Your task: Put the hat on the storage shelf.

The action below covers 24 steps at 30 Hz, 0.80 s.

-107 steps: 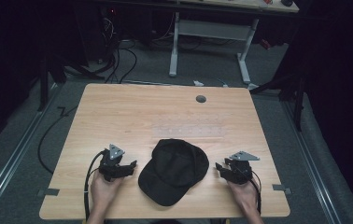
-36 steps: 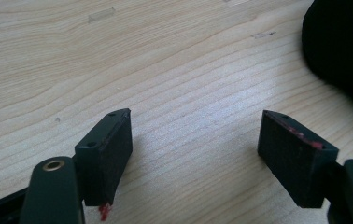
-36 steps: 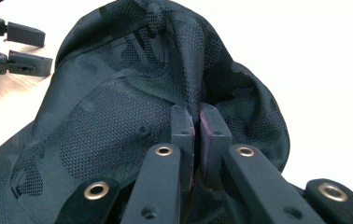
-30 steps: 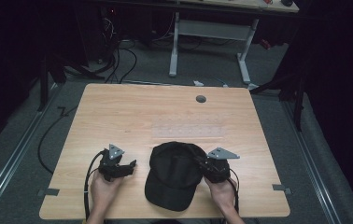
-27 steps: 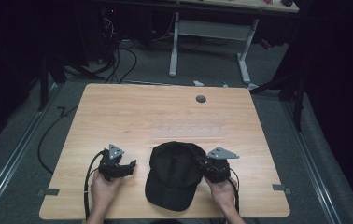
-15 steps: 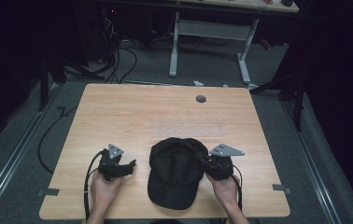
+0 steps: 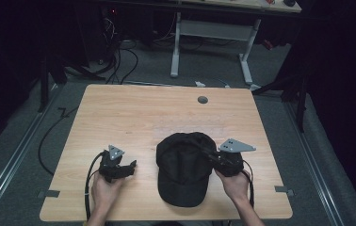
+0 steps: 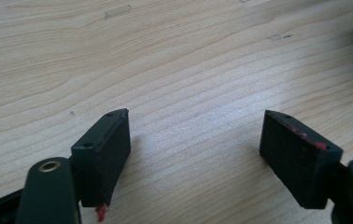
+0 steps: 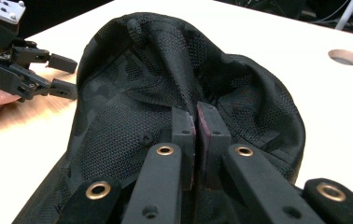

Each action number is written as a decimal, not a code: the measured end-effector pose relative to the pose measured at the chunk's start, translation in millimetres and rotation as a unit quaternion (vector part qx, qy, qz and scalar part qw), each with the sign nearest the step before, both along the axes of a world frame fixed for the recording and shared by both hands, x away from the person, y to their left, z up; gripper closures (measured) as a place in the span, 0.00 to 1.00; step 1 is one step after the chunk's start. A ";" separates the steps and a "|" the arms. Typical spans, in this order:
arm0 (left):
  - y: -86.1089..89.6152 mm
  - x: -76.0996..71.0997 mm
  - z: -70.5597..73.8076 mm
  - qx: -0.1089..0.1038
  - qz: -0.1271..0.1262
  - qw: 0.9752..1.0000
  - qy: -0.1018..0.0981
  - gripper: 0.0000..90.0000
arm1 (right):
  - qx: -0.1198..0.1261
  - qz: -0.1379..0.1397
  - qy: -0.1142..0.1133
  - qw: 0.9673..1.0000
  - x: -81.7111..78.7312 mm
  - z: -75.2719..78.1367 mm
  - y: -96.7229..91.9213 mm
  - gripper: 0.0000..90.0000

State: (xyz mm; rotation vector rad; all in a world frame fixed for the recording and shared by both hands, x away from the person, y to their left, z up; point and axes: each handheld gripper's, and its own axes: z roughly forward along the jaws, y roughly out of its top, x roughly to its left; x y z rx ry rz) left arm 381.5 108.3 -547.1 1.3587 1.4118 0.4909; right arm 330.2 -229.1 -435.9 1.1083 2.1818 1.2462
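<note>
With its jaws pinched on the crown, the right gripper (image 9: 196,122) has dragged the black cap (image 7: 184,167) rightward across the table (image 7: 133,113) and turned it bill-toward-person, likely repositioning it, while the left gripper (image 8: 195,154) stays wide open and empty.

Black mesh baseball cap (image 7: 185,167) sits at near-centre of light wooden tabletop (image 7: 138,113). Beyond the cap: bare wood, only a flush grey round grommet (image 7: 203,100). Left of cap, narrow gap, then left gripper (image 7: 130,166).
</note>
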 end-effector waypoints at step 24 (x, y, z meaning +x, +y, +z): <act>-16.0 -21.1 43.3 -0.083 -0.130 0.987 0.055 0.17 | -0.011 0.090 -0.068 0.994 5.0 40.9 -21.4 0.97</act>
